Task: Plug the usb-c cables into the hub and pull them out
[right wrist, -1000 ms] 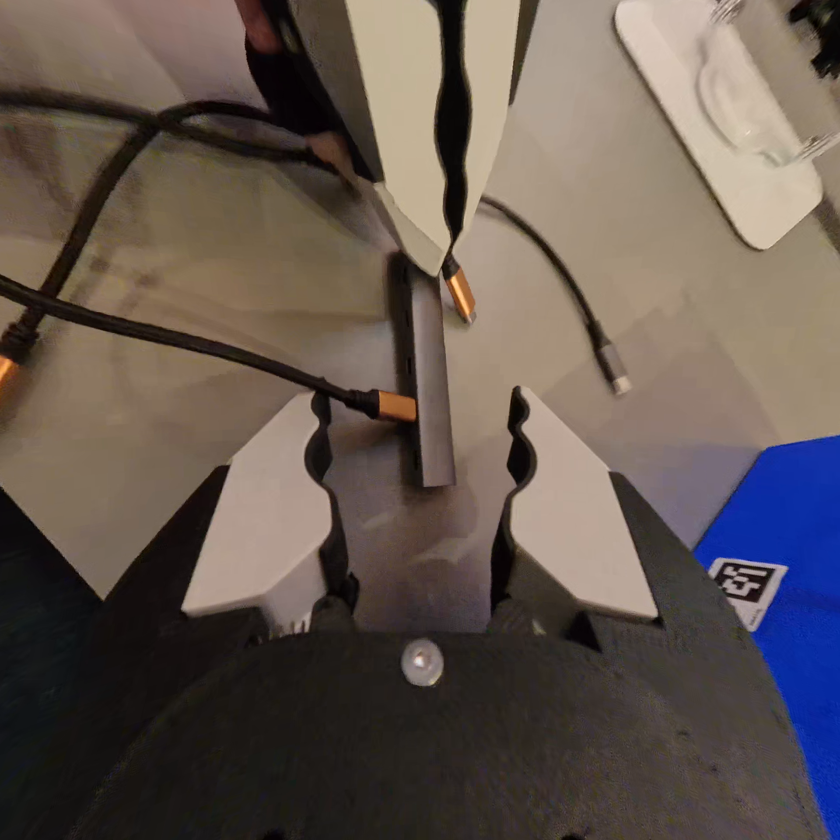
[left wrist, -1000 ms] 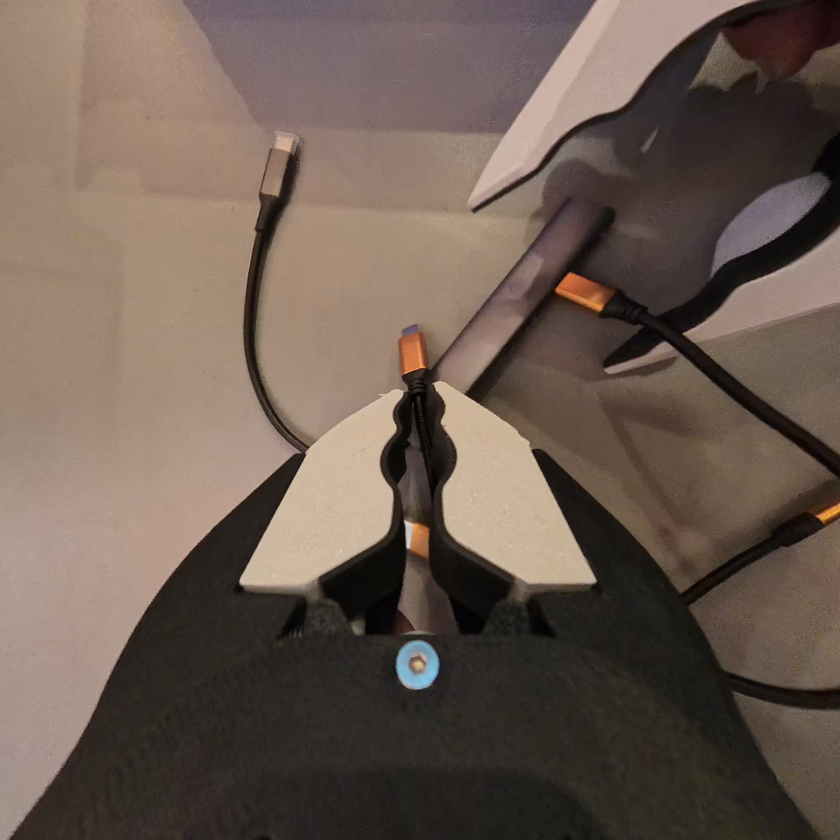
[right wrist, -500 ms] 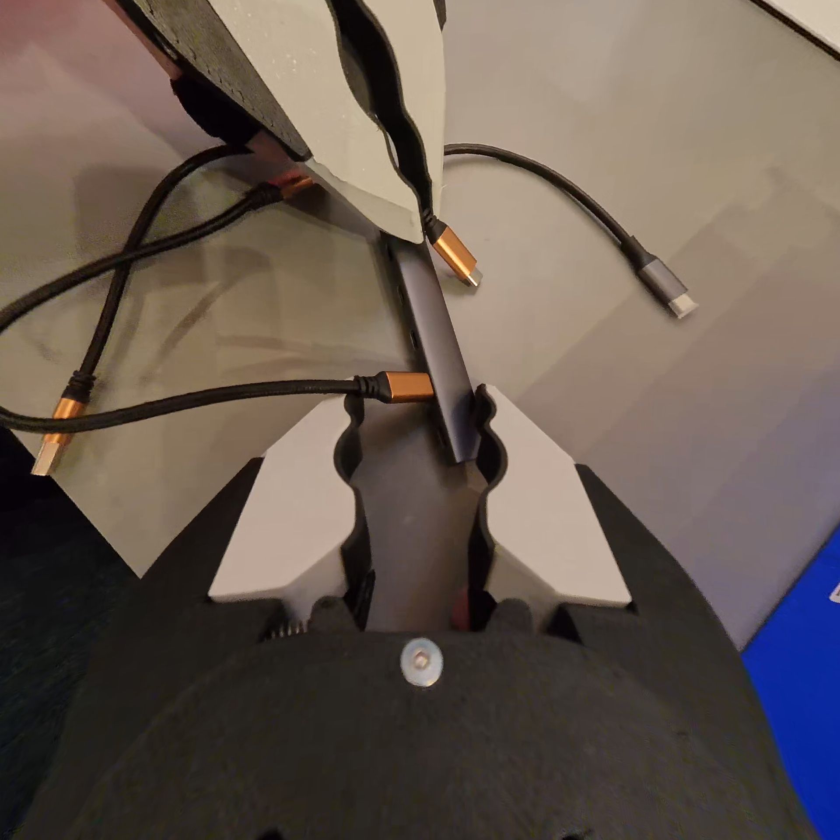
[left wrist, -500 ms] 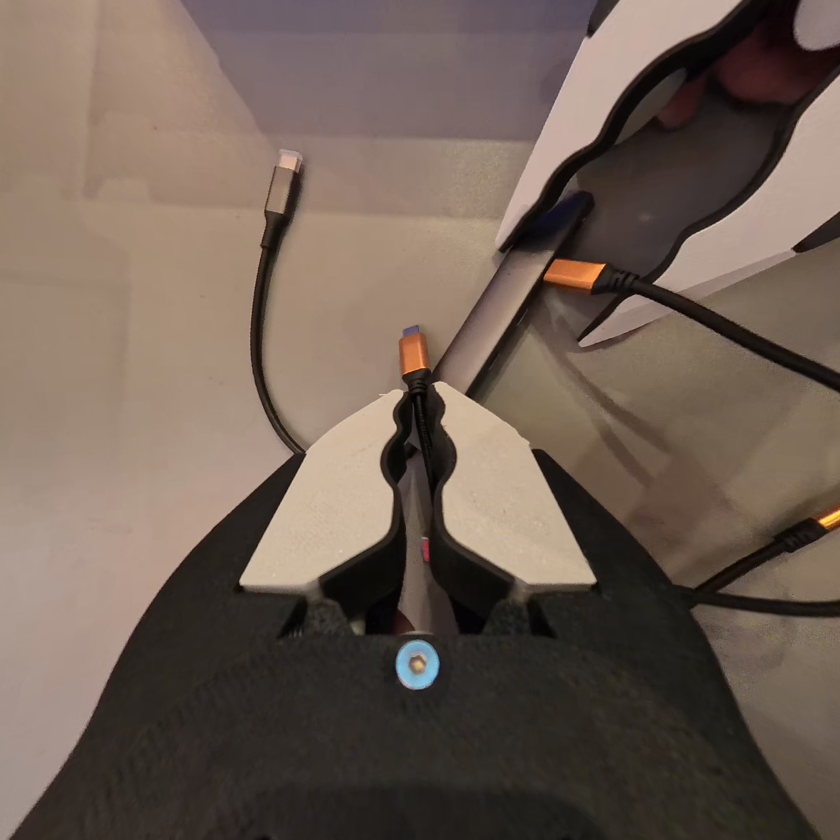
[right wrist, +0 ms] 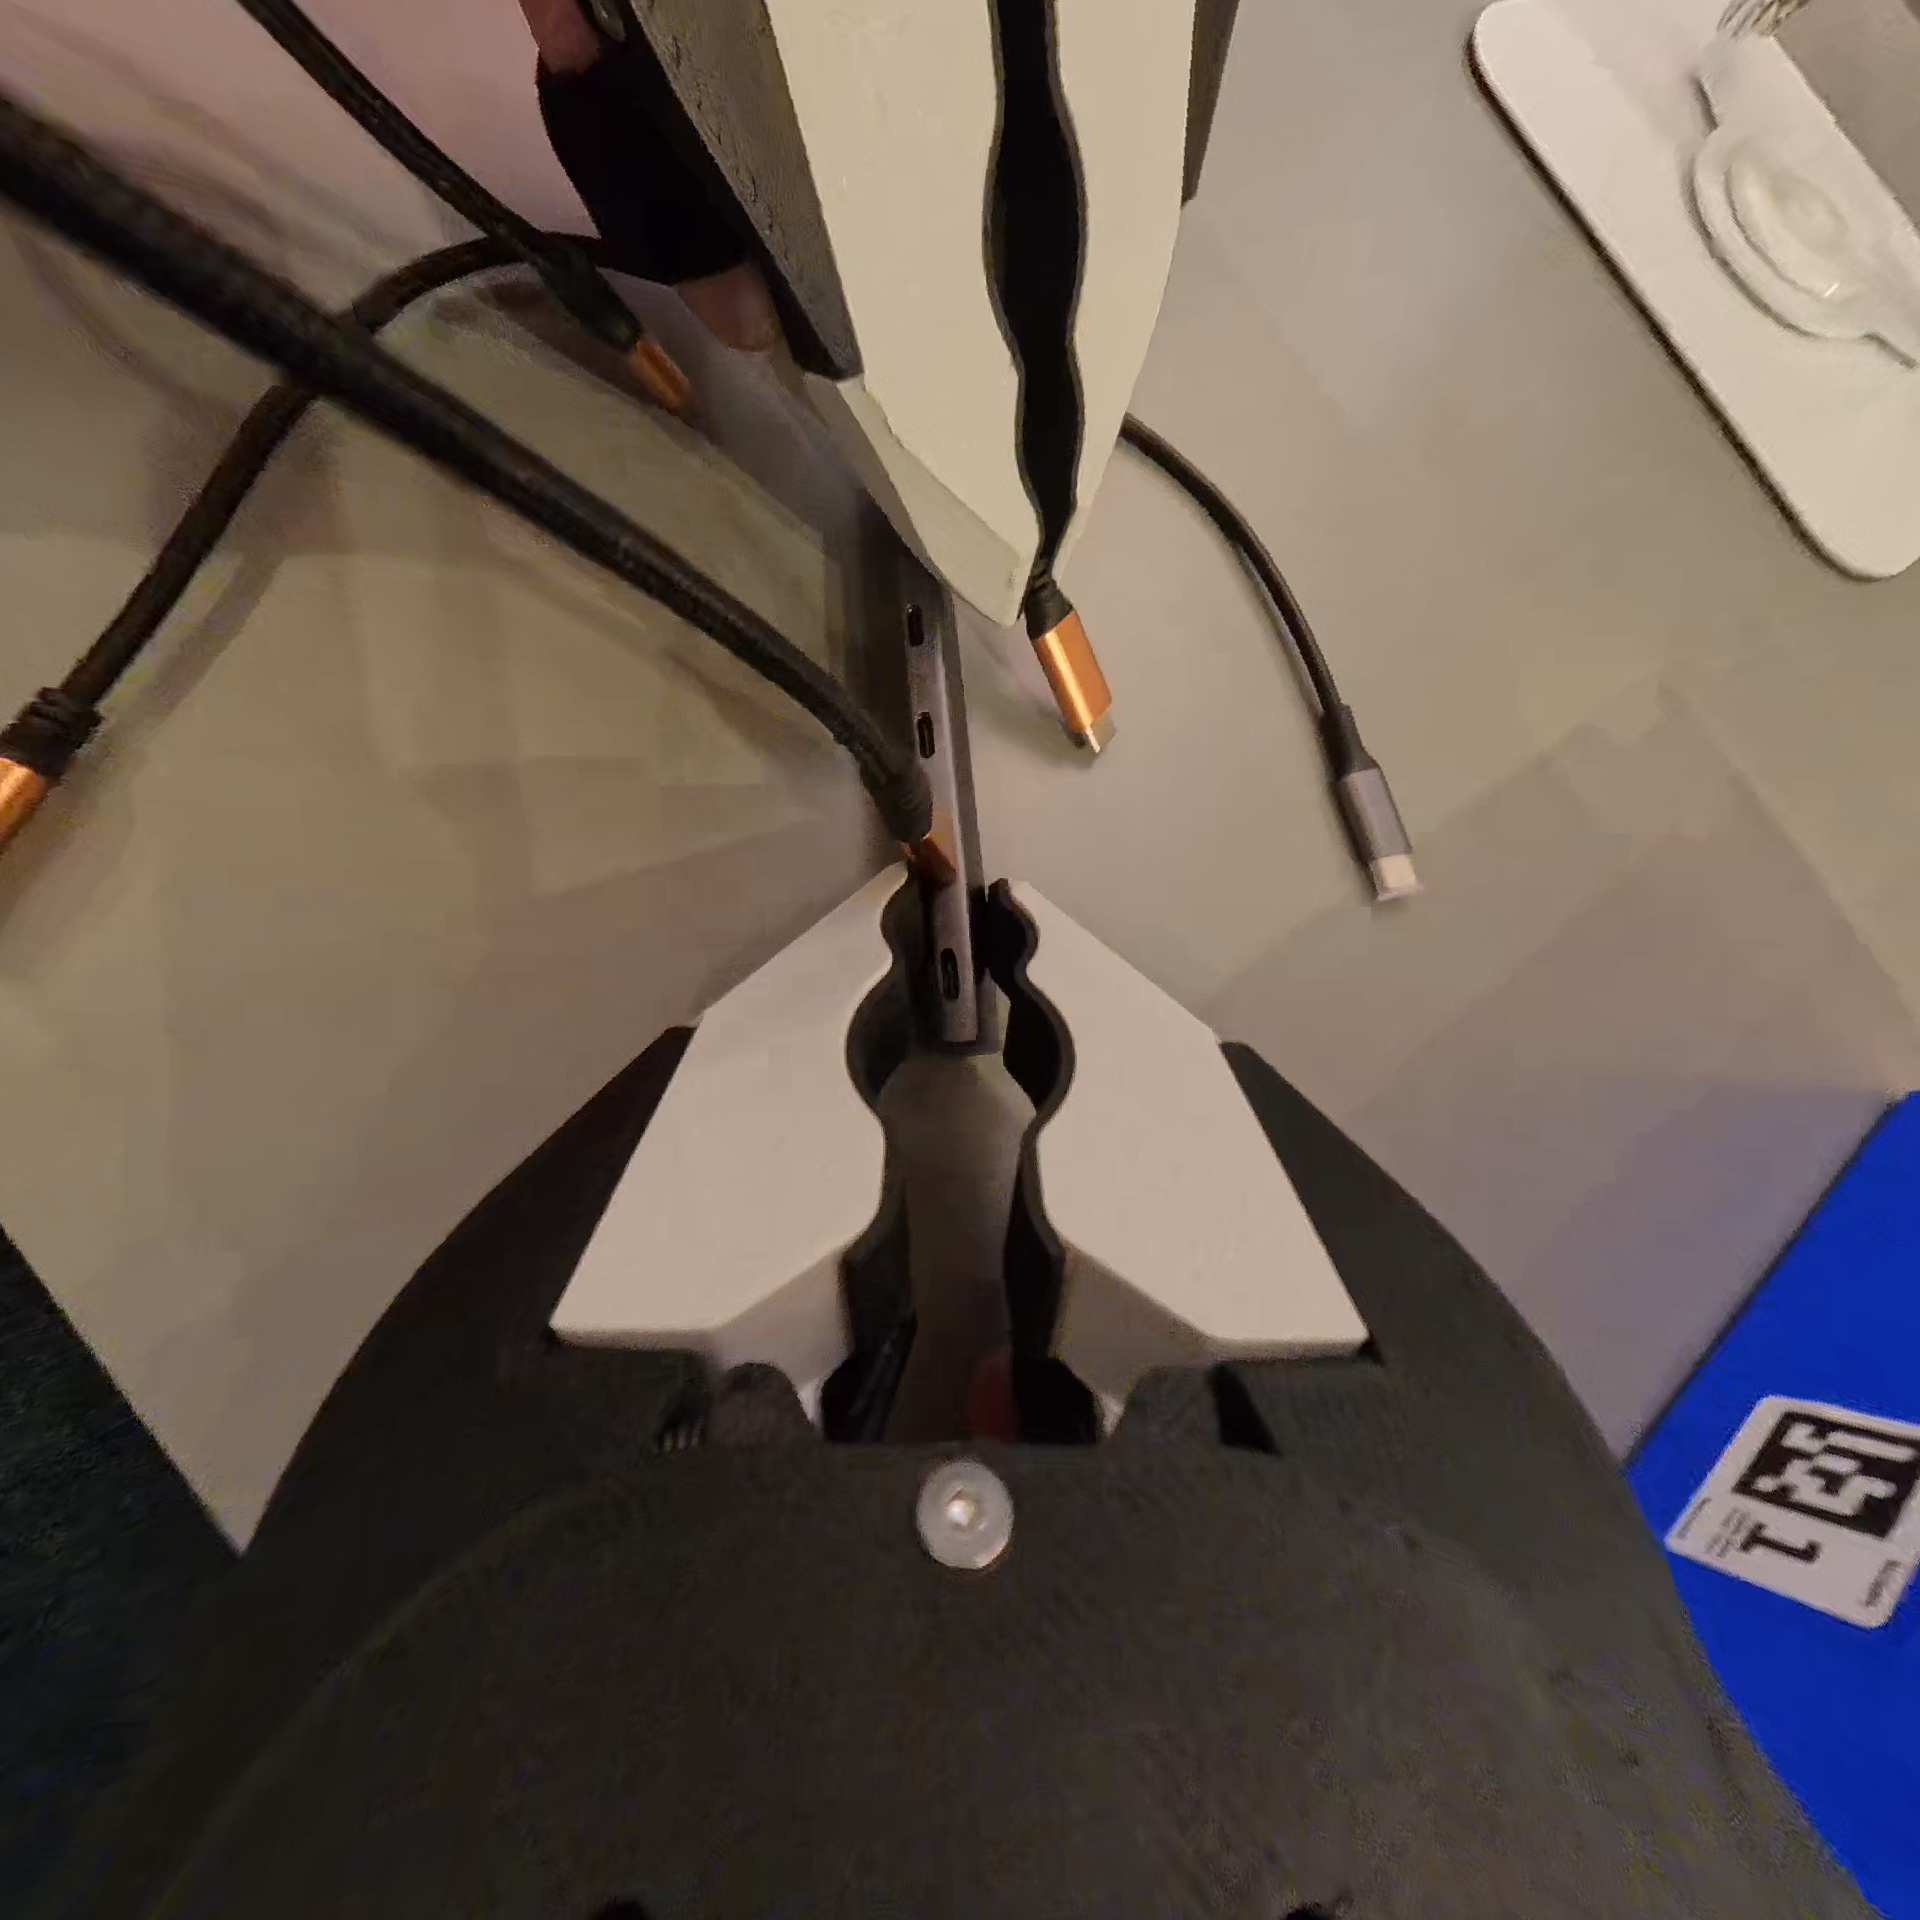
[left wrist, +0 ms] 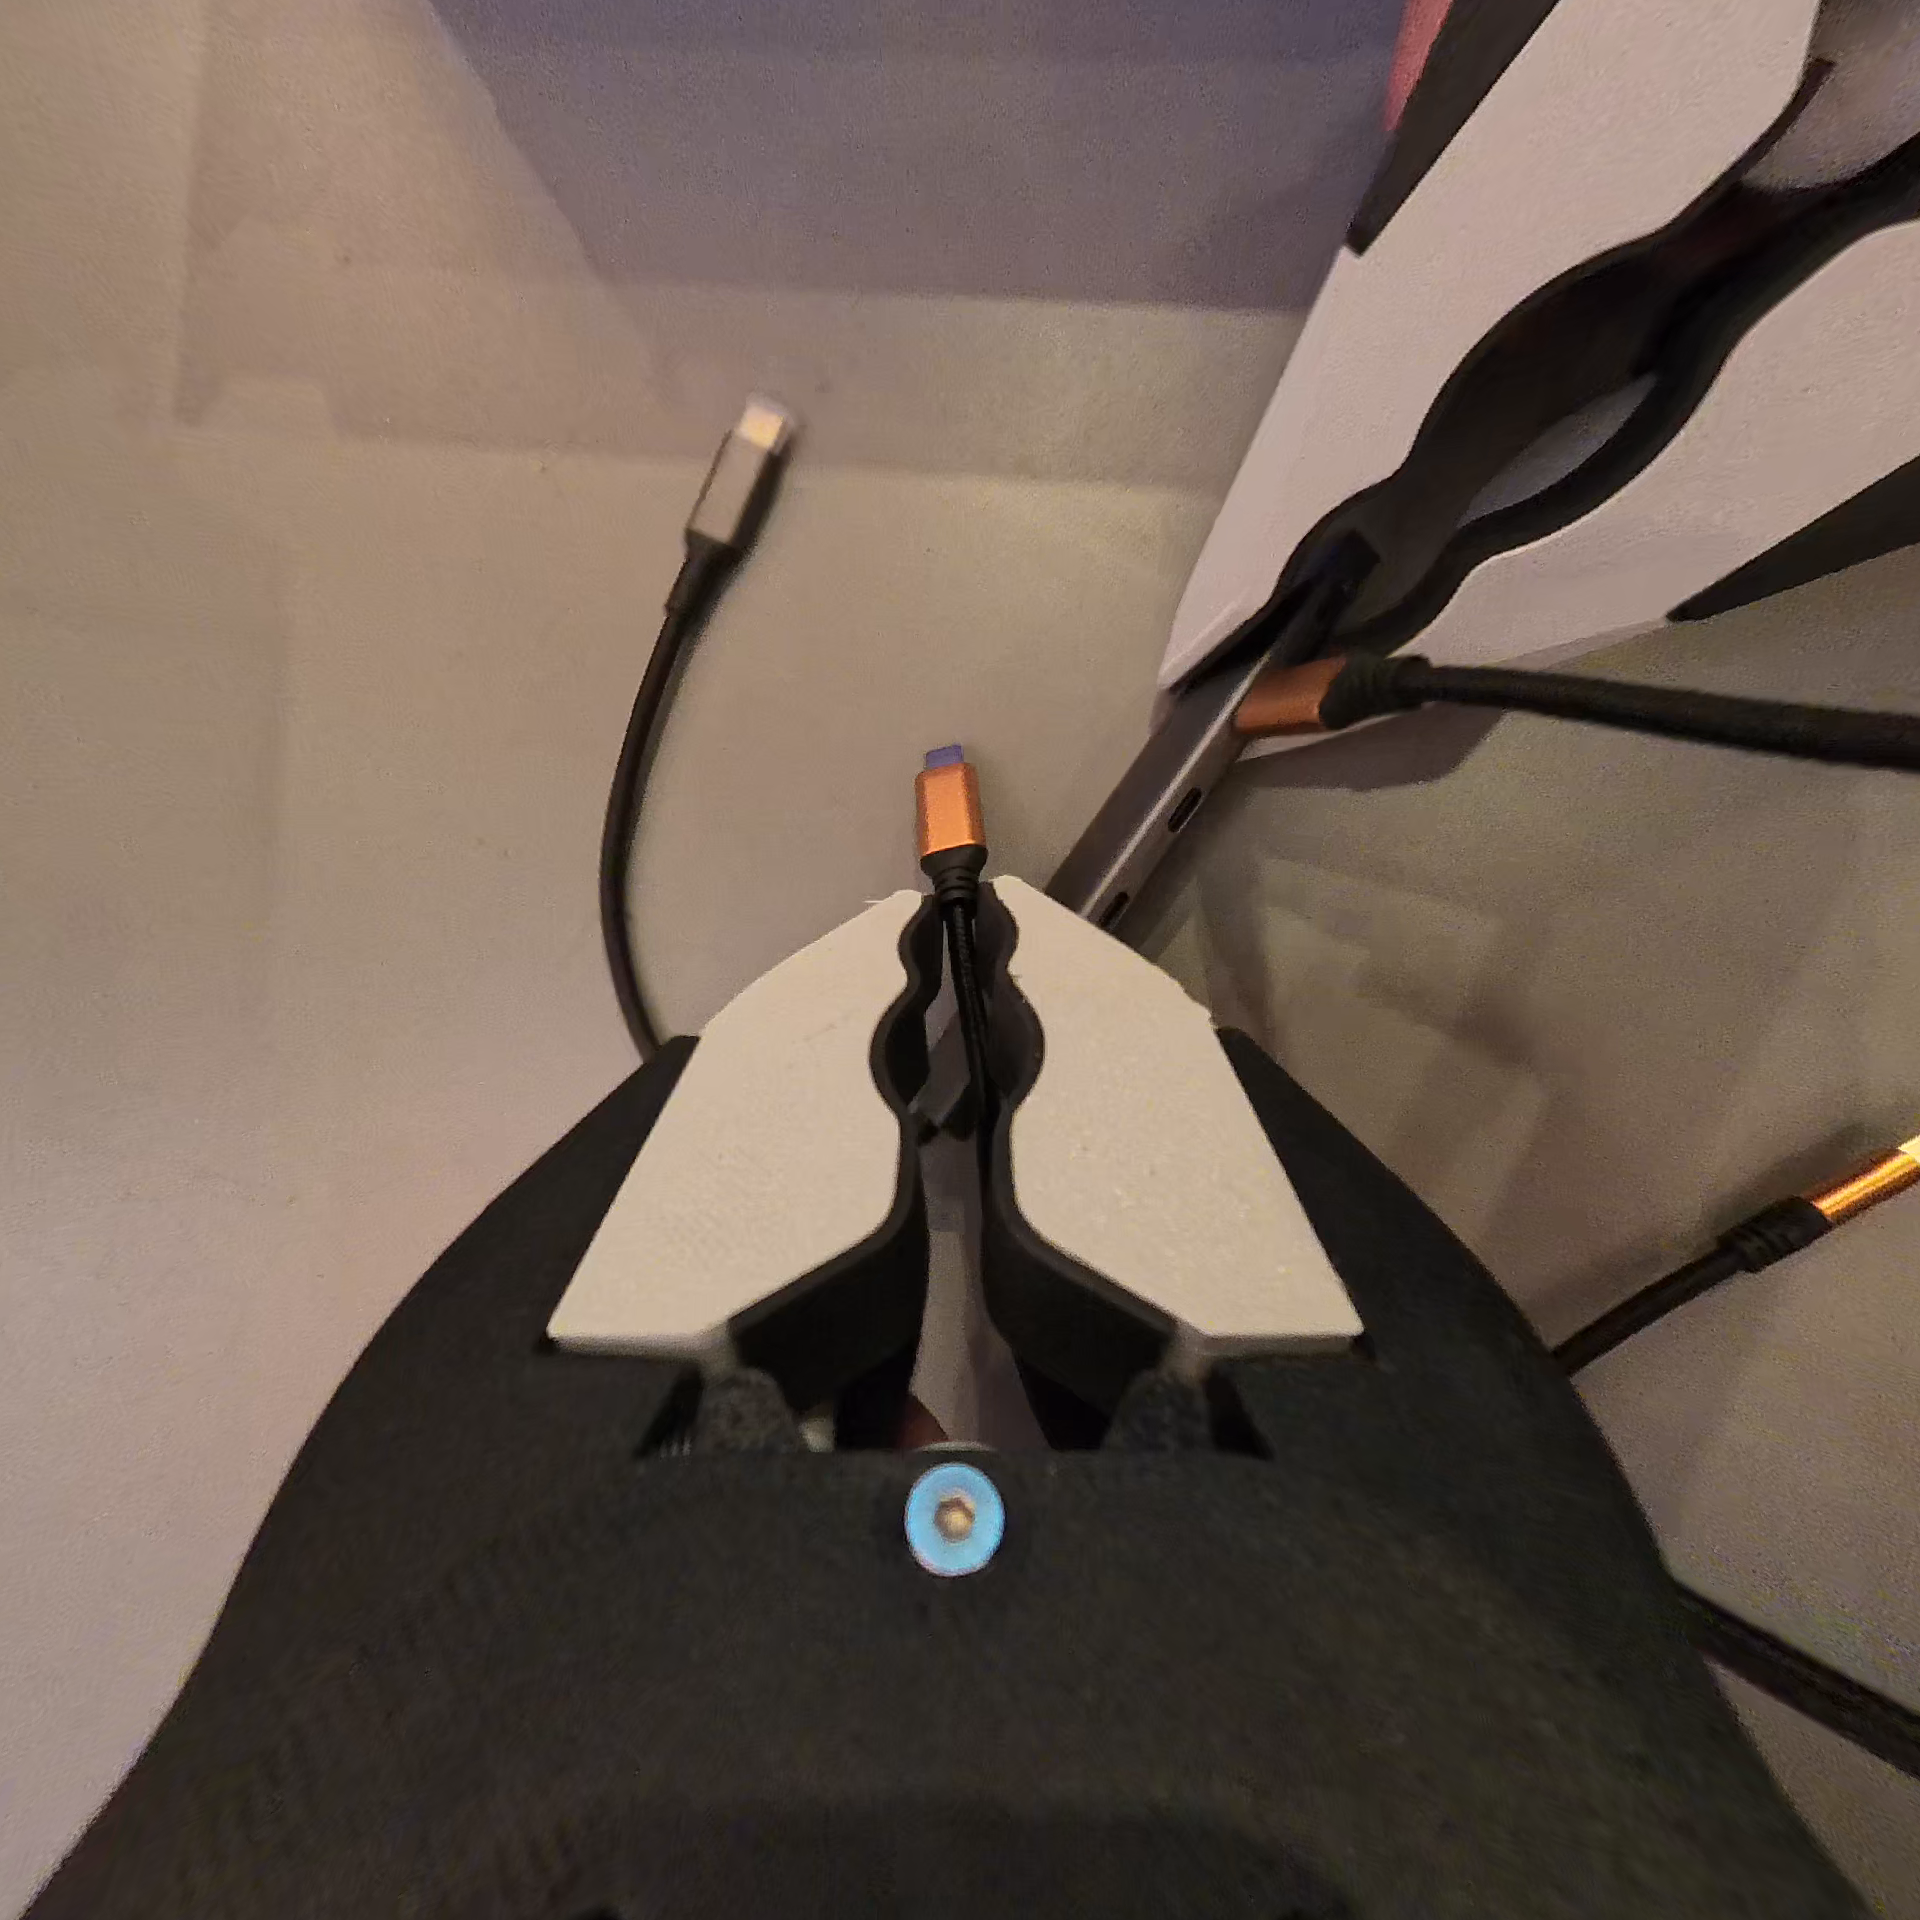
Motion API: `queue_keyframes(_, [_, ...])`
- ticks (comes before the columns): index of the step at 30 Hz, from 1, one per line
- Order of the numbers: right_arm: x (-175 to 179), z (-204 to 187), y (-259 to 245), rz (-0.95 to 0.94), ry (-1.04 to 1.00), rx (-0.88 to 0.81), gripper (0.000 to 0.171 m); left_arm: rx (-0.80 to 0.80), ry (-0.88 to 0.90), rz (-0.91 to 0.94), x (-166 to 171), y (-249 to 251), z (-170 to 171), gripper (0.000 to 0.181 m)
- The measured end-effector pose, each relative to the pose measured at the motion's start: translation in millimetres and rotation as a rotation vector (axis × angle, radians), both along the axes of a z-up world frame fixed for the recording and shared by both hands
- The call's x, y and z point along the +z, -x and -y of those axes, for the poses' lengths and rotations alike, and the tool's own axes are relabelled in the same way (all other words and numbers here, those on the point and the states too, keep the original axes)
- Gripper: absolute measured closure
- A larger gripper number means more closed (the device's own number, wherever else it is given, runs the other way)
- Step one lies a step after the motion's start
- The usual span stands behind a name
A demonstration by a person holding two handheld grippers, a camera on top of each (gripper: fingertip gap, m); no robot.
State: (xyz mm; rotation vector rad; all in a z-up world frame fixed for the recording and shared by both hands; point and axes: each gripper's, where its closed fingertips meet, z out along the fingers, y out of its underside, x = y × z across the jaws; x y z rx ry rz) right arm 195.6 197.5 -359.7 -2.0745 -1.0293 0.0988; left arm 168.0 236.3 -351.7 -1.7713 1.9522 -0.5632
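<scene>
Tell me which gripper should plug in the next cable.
Left. The left gripper already pinches the orange-tipped cable beside the hub; the right gripper is shut on the hub's end, steadying it.

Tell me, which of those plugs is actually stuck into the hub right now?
The orange plug beside the right gripper, entering the hub. The orange plug in the left gripper hangs free; the grey plug lies loose.

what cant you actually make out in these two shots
- Left wrist view: the hub's far end, hidden inside the right tongs.
- Right wrist view: the hub's other end, behind the left tongs.
- Both views: where the braided cable leads, cut off by frame edges.
</scene>
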Motion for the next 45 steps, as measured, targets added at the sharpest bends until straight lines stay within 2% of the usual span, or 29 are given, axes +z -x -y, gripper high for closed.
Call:
queue_keyframes(5, [5.5,-14.0,-1.8,0.125,-0.128,-0.001,0.164,0.055,-0.035,0.027,7.2,2.5,-9.9,0.176])
queue_keyframes(10, [29.3,-28.7,-10.7,0.211,-0.265,-0.02,0.164,0.182,-0.1,0.175,48.4,9.1,-27.3,0.176])
queue_keyframes(14, [49.9,-38.3,-18.0,0.309,-0.36,-0.031,0.164,0.197,-0.109,0.214,69.6,12.4,-19.5,0.176])
queue_keyframes(19, [70.5,-48.9,-24.7,0.38,-0.435,-0.048,0.164,0.194,-0.111,0.192,73.9,7.0,-3.9,0.176])
queue_keyframes(23, [79.1,-52.3,-25.7,0.419,-0.465,-0.041,0.164,0.238,-0.133,0.187,75.6,3.0,-4.5,0.176])
queue_keyframes(35, [80.1,-57.0,-25.6,0.477,-0.483,-0.033,0.164,0.364,-0.147,0.233,90.1,11.1,-17.6,0.176])
queue_keyframes(45, [86.6,-57.6,-26.1,0.507,-0.514,-0.036,0.164,0.405,-0.12,0.217,85.2,9.9,-20.4,0.176])
